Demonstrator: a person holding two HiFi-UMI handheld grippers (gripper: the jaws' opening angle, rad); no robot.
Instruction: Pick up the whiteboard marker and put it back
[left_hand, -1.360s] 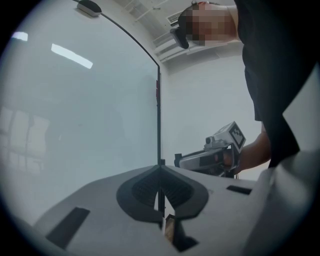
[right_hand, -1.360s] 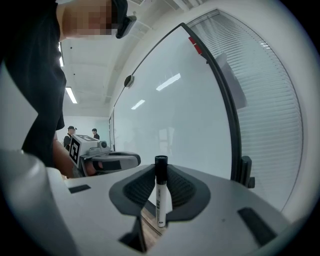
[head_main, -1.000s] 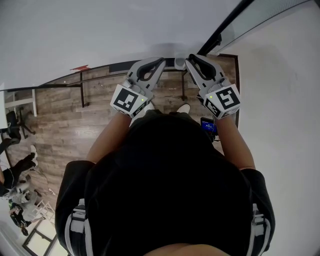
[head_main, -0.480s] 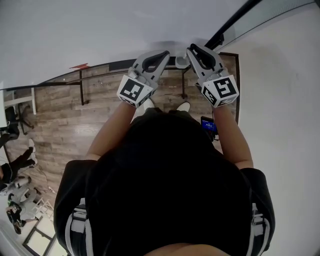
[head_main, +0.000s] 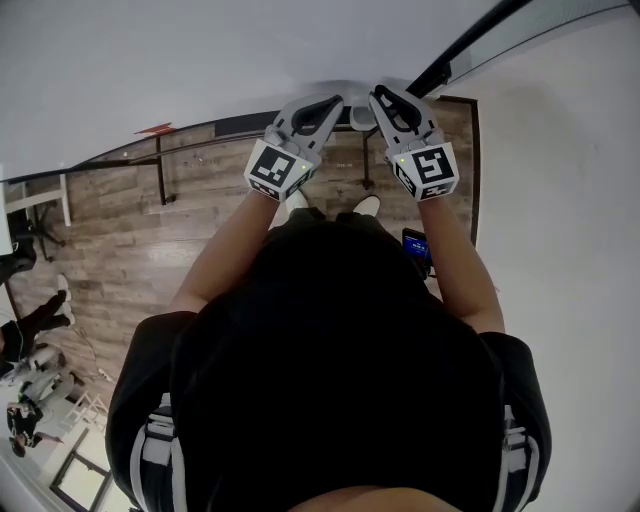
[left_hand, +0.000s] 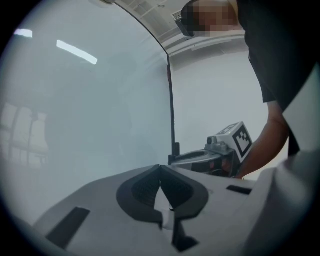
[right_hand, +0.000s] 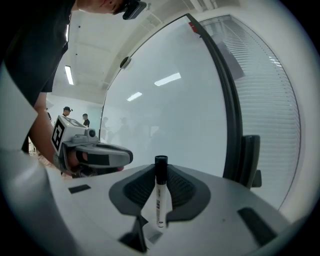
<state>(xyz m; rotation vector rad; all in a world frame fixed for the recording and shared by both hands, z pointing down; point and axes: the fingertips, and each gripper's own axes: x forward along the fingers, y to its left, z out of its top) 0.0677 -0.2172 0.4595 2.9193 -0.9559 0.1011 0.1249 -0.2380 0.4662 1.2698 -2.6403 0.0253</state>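
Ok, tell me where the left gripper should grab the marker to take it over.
Grip the black cap, the only part of the upright whiteboard marker standing clear above the right gripper's jaws. Probably come in from the side where the left gripper sits, after opening it, since it is shut now.

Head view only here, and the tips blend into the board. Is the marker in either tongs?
Observer: Yes. The right gripper view shows the right tongs shut on the marker.
Operator: Which way does it lie?
Observer: Along the jaws, with the black cap out at the tips, toward the whiteboard.
Operator: And the left?
Observer: The left tongs are shut, tips touching, with nothing between them.
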